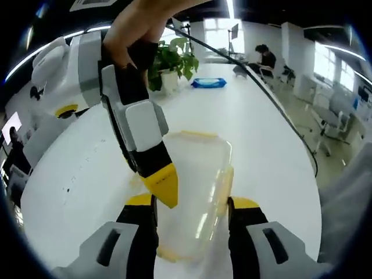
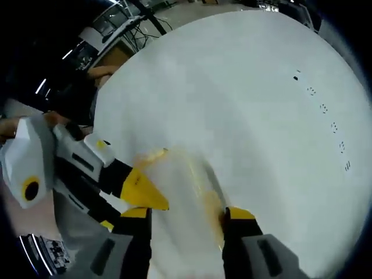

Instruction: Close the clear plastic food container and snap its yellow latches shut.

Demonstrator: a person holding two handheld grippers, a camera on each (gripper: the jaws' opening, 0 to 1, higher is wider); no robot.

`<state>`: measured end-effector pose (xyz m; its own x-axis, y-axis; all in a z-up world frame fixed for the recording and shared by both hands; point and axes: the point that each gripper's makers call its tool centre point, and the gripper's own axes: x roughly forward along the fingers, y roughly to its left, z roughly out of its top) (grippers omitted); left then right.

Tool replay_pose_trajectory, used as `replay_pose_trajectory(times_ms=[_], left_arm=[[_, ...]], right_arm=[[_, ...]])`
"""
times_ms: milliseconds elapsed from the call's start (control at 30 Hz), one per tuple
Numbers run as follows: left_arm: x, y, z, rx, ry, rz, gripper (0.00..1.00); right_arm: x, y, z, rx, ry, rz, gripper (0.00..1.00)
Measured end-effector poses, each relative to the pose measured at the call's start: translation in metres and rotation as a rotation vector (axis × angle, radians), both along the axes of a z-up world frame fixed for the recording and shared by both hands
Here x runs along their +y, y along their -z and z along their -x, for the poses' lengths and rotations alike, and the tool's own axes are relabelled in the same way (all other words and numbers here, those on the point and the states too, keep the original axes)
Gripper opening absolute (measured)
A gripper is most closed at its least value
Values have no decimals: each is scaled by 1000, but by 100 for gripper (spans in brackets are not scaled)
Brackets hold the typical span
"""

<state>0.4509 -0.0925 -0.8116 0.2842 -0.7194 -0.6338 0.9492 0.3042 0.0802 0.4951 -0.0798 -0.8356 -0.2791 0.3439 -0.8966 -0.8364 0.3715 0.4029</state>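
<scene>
you're at the latching step: the clear container [image 1: 195,192] lies on the white table [image 1: 273,133], lid seemingly down, between your left gripper's [image 1: 192,210] spread jaws, which flank it without clearly pinching. your right gripper [image 1: 165,189] comes in from above, its yellow tip at the container's near edge; in the right gripper view its own jaws [image 2: 187,216] stand apart around the container [image 2: 180,186]. a yellow latch [image 1: 228,180] on the side looks unsnapped, though that's hard to tell. next, steady the box and press that latch flat.
</scene>
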Motion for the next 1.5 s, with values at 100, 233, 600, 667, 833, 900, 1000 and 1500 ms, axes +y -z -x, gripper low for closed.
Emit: replay_pose_trajectory(times_ms=[100, 233, 600, 667, 833, 900, 1000, 1500], left_arm=[[0, 5, 12, 48, 38, -17, 45], [-2, 4, 8, -29, 19, -15, 47], [-3, 13, 3, -200, -47, -37, 46], [-3, 14, 1, -229, -40, -45, 47], [-4, 11, 2, -214, -24, -50, 48], [-5, 11, 2, -209, -24, -55, 48], [-5, 11, 3, -206, -20, -67, 48], [-7, 3, 5, -72, -12, -48, 49]], right_arm=[[-3, -1, 2, 19, -5, -12, 45], [0, 0, 6, 53, 6, -44, 45], [3, -2, 6, -63, 41, -110, 51], [5, -3, 5, -79, 52, -127, 51], [7, -2, 4, -84, 64, -133, 52], [6, -2, 3, -86, 66, -135, 52], [8, -2, 2, -91, 75, -150, 52], [12, -6, 7, -197, 95, -147, 62]])
